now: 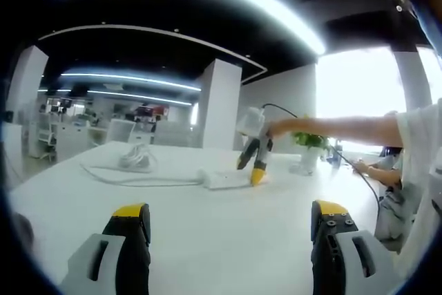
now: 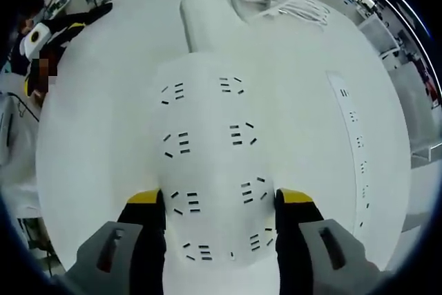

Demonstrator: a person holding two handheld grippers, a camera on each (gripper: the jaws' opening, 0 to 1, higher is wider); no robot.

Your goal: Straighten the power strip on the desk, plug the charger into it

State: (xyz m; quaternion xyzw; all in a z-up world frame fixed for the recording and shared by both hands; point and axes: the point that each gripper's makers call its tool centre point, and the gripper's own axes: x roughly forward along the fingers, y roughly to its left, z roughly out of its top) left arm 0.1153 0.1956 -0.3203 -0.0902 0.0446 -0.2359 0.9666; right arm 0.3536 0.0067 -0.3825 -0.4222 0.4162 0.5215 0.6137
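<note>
The white power strip [image 2: 210,143] lies lengthwise on the white desk [image 2: 103,101], showing several rows of sockets. My right gripper [image 2: 221,205] is shut on its near end, one yellow-tipped jaw pressed to each long side. The strip's thick cord end [image 2: 207,12] runs away from me toward a coil of white cable [image 2: 290,5]. In the left gripper view the same strip [image 1: 222,179] sits far across the desk, with the right gripper [image 1: 254,167] on its right end under a person's outstretched arm [image 1: 331,128]. My left gripper [image 1: 231,215] hovers open over bare desk.
A second narrow white strip with slots [image 2: 356,143] lies to the right of the held one. The cable coil [image 1: 135,157] and its loose cord [image 1: 138,181] lie left of the strip. A small potted plant [image 1: 307,146] stands behind it. A seated person [image 1: 387,170] is at the right.
</note>
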